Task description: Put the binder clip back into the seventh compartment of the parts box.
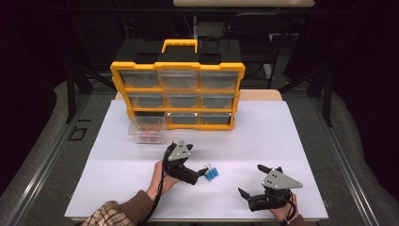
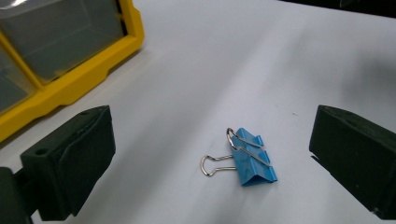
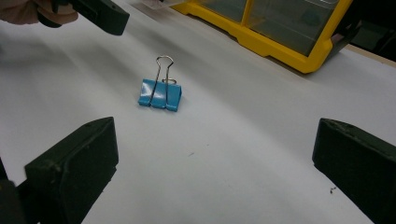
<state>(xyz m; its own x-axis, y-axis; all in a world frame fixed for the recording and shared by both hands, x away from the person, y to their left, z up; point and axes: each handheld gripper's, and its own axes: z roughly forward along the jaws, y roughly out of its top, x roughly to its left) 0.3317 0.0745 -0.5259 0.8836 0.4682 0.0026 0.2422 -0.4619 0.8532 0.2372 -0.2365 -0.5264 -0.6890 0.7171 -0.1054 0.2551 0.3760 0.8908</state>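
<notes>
On white table, blue clip lies between two spread claws; dark room.

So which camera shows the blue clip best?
The left gripper view: the clip lies close between the open jaws, wire handles plain. The right gripper view shows it farther off; the high view shows a small blue spot.

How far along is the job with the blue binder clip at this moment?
Done: one clear drawer is pulled out of the yellow organizer and sits on the table with red items inside. In hand: the left gripper, jaws open, is lined up around the blue binder clip, which lies on the white table ungrasped. Left: closing on the clip and moving it, probably to the drawer. The right gripper waits open.
</notes>
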